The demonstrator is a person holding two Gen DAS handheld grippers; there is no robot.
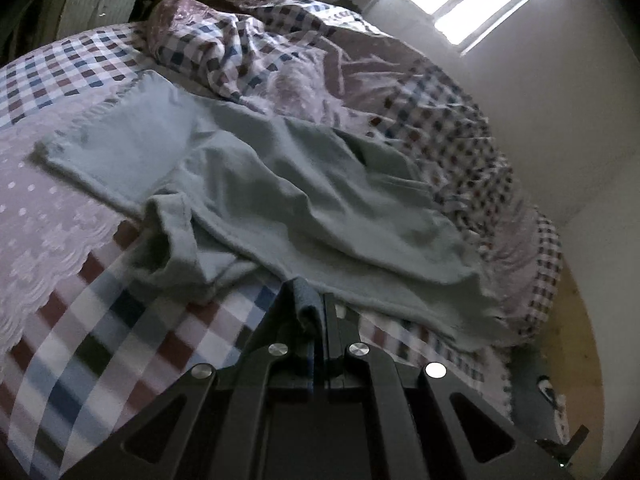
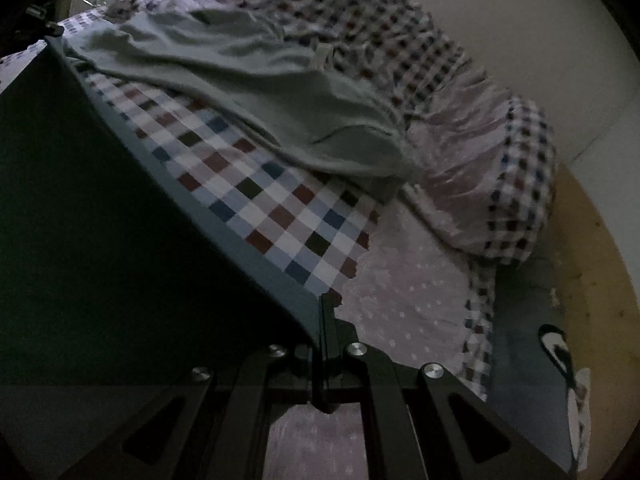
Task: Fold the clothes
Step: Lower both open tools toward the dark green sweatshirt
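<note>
Garment [image 1: 256, 184], pale grey-green, is lying on the checked bedspread [image 1: 120, 320], stretching lengthwise ahead of the jaws; left gripper [image 1: 310, 304] and right gripper [image 2: 325, 320] are both clamping its near edge.

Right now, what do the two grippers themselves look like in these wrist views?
Both look alike. The left gripper and the right gripper are matte black, each with two slim straight fingers on angled link arms. Round silver bolt heads mark the pivots, and the base plate has rounded triangular cut-outs. No cables, markings, hands or sleeves show.
</note>
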